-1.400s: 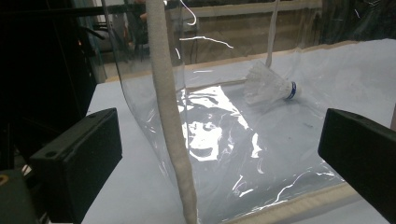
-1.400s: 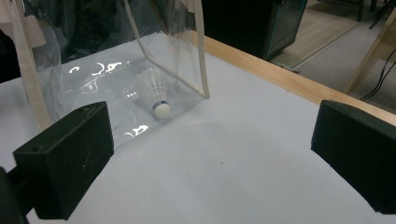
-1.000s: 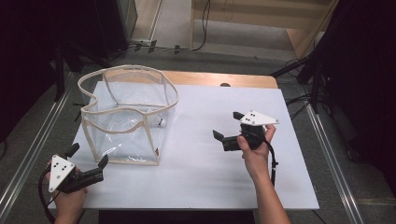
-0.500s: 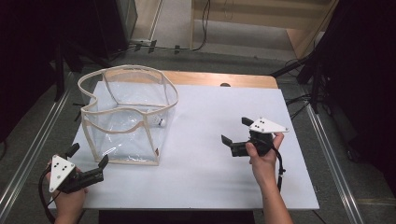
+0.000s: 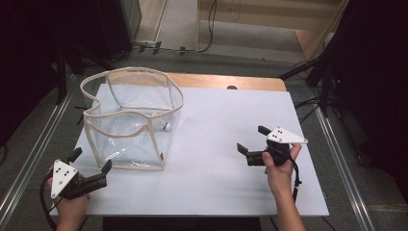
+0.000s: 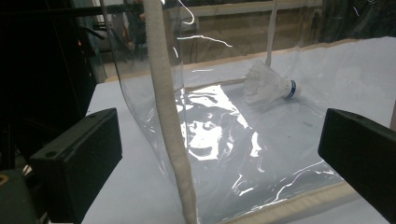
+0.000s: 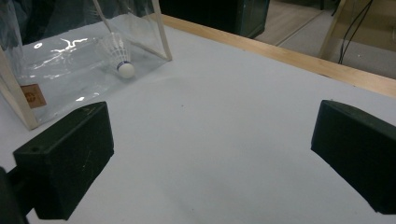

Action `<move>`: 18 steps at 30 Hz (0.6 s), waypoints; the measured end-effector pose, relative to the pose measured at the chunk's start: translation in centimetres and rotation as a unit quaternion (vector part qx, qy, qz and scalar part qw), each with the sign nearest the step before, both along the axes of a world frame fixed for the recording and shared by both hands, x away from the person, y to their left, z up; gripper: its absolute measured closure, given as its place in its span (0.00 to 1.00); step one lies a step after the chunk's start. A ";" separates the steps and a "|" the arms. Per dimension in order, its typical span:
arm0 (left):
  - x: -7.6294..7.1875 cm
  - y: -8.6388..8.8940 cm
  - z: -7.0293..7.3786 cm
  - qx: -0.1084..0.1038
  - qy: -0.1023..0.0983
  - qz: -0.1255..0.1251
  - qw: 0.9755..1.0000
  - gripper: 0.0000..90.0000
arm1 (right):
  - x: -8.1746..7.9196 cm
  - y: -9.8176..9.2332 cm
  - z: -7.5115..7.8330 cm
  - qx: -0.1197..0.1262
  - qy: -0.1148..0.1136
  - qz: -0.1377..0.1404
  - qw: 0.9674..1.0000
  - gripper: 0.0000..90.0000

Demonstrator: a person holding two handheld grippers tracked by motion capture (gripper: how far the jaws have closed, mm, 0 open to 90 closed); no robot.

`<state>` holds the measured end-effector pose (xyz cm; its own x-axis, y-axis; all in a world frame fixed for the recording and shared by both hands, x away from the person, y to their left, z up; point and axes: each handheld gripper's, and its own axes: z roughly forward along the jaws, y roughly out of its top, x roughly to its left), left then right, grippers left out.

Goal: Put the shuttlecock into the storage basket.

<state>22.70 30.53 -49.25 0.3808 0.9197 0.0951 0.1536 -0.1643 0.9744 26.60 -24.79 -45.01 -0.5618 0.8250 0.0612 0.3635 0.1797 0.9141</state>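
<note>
High view – both grippers, left (image 5: 91, 160) and right (image 5: 250, 138), gape empty beside clear bag (image 5: 132, 120)

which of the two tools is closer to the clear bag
The left tool, at the table's near left corner, sits just off the clear bag. The right tool is well across the white tabletop.

White table top (image 5: 226, 120), wooden edge (image 5: 231, 82), grey floor (image 5: 192, 60)

Bag (image 5: 130, 130) was glossy clear plastic with rough cloth trim; bench (image 5: 216, 192) top matt white, far edge wood; gripper jaws matt black.
</note>
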 end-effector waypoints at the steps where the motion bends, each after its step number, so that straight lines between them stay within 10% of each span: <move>1: 0.0 0.0 0.0 0.000 0.001 0.000 1.000 0.00 | -0.1 -0.2 -0.1 -0.002 0.000 -0.002 1.000 0.00; 18: 0.0 0.0 0.0 0.000 0.001 -0.001 1.000 0.00 | -1.4 -2.0 -1.3 -0.006 0.001 -0.017 1.000 0.00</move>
<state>22.69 30.52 -49.25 0.3820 0.9192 0.0954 0.1544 -0.1653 0.9741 25.22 -26.77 -46.26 -0.5337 0.8440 0.0527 0.3708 0.1775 0.9116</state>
